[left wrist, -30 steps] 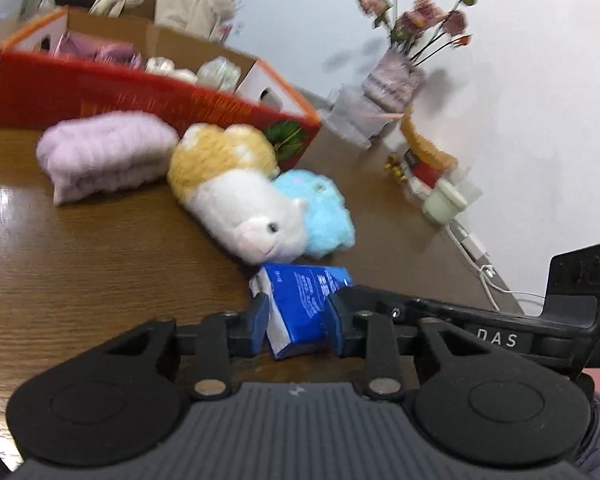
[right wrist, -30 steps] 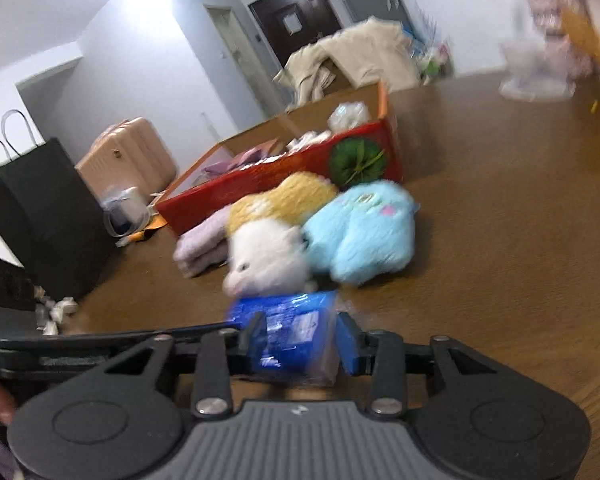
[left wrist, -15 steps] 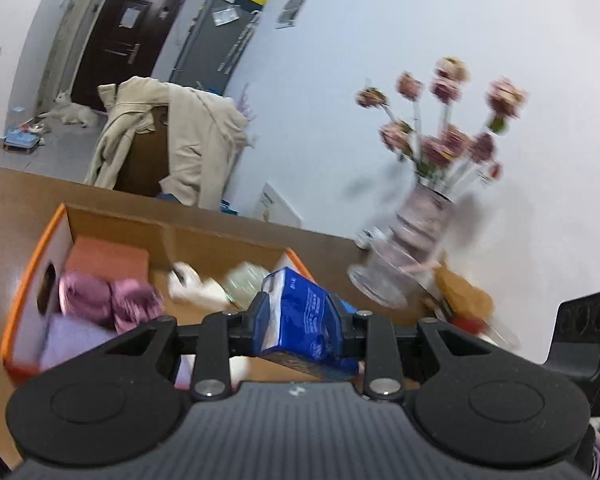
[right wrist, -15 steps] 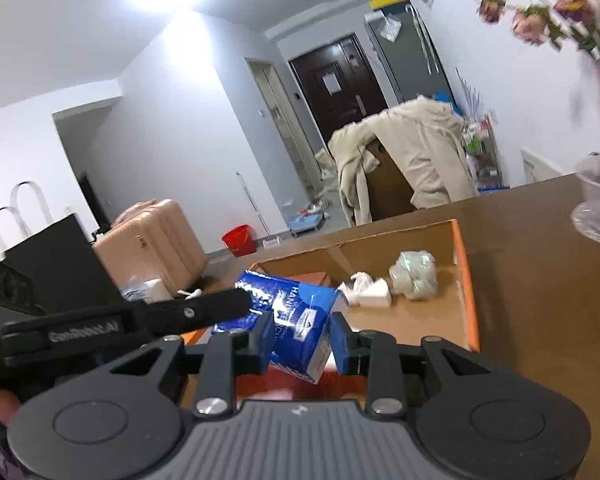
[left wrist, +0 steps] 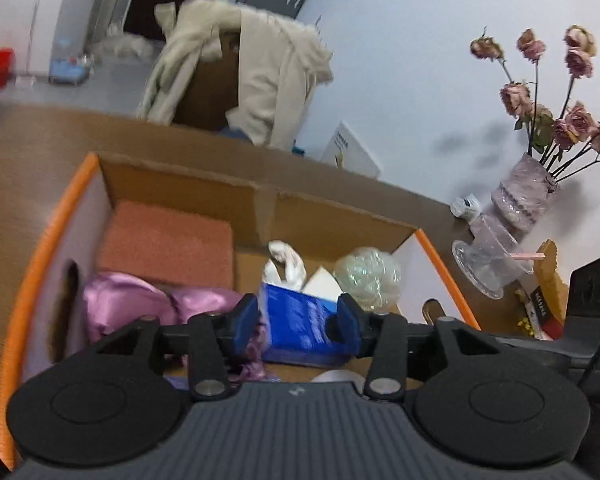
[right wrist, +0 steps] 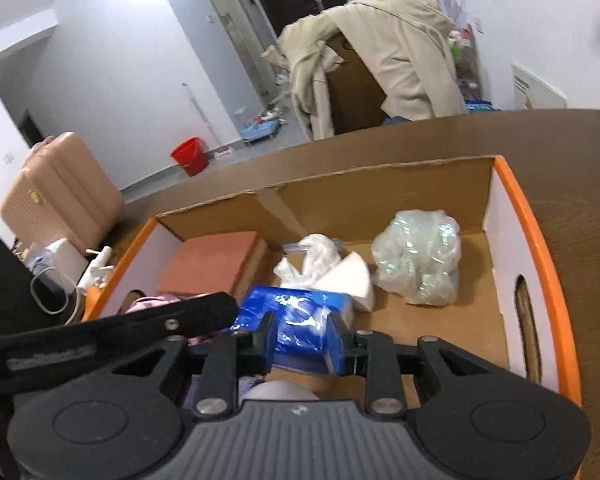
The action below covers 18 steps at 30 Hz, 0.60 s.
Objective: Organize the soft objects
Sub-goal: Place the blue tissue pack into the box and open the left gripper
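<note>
A blue tissue pack point(left wrist: 300, 324) point(right wrist: 300, 328) hangs just over the floor of an orange-rimmed cardboard box point(left wrist: 52, 240) point(right wrist: 540, 240). My right gripper point(right wrist: 302, 340) is closing, both pads pressed on the pack's sides. My left gripper point(left wrist: 296, 322) straddles the same pack while its jaws are opening, and a thin gap shows at its left pad. In the right wrist view the left gripper's finger point(right wrist: 204, 312) reaches in from the left. Inside the box lie a folded salmon towel point(left wrist: 168, 244) point(right wrist: 216, 260), purple satin cloth point(left wrist: 120, 300), white tissue point(right wrist: 320, 256) and a clear bag point(right wrist: 420, 256).
A vase of dried roses point(left wrist: 524, 200) and a glass dish point(left wrist: 488, 268) stand on the brown table right of the box. Beyond the table a beige coat point(right wrist: 380, 52) hangs over a chair. A pink suitcase point(right wrist: 56, 200) and red bucket point(right wrist: 188, 156) sit on the floor.
Both grippers carried the blue pack from the table beside the plush toys up and over into the box. The left jaws have widened off it; the right jaws have tightened.
</note>
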Tool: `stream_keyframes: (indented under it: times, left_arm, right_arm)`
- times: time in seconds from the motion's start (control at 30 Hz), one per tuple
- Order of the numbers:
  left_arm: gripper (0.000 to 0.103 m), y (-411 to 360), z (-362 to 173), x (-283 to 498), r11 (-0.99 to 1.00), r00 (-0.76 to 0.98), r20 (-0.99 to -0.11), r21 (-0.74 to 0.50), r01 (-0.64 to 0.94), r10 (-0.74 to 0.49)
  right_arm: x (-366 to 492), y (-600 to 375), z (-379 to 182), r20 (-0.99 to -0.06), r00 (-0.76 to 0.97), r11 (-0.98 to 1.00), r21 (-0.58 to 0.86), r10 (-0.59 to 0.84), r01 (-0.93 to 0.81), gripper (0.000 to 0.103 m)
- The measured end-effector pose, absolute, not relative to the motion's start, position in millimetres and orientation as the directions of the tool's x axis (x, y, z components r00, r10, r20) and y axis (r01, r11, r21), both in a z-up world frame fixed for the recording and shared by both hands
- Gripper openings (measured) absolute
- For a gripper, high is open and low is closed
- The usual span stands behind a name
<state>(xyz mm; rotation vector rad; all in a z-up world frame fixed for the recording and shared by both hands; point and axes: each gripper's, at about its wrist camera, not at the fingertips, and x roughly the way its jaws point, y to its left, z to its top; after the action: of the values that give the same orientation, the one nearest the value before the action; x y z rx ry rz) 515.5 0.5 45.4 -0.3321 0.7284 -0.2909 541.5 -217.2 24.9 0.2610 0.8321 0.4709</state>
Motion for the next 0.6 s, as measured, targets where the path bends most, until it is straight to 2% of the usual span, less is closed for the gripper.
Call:
stream_keyframes:
  times: [0.17, 0.23, 0.33, 0.47, 0.6]
  left_arm:
    - [0.046, 4.0, 93.4, 471.2, 0.917, 0.764, -0.525, -0.329, 0.224, -0.375]
    - [0.059, 3.4, 113.8, 444.3, 0.921, 0.787, -0.49, -0.294, 0.257, -0.376]
    - [0.07, -2.1, 136.2, 396.5, 0.924, 0.812, -0.442, -0.229, 0.308, -0.38]
    - [0.074, -8.2, 152.5, 341.5, 0.941, 0.853, -0.397, -0.15, 0.304, -0.339]
    - [0.077, -7.9, 161.3, 296.2, 0.96, 0.883, -0.375, -0.112, 0.258, -0.281]
  right_arm:
    - [510.1, -234.2, 59.7, -0.578, 0.642, 0.862, 0.383, 0.504, -0.331, 0.029]
    - [489.5, -248.0, 79.1, -0.537, 0.672, 0.858, 0.379, 0.51, -0.347, 0.032]
    - [449.0, -267.2, 107.8, -0.482, 0.716, 0.86, 0.348, 0.505, -0.373, 0.038]
    - [383.6, -283.7, 133.9, -0.42, 0.76, 0.868, 0.277, 0.496, -0.413, 0.047]
    - [312.7, -290.4, 144.1, -0.383, 0.79, 0.877, 0.17, 0.479, -0.449, 0.047]
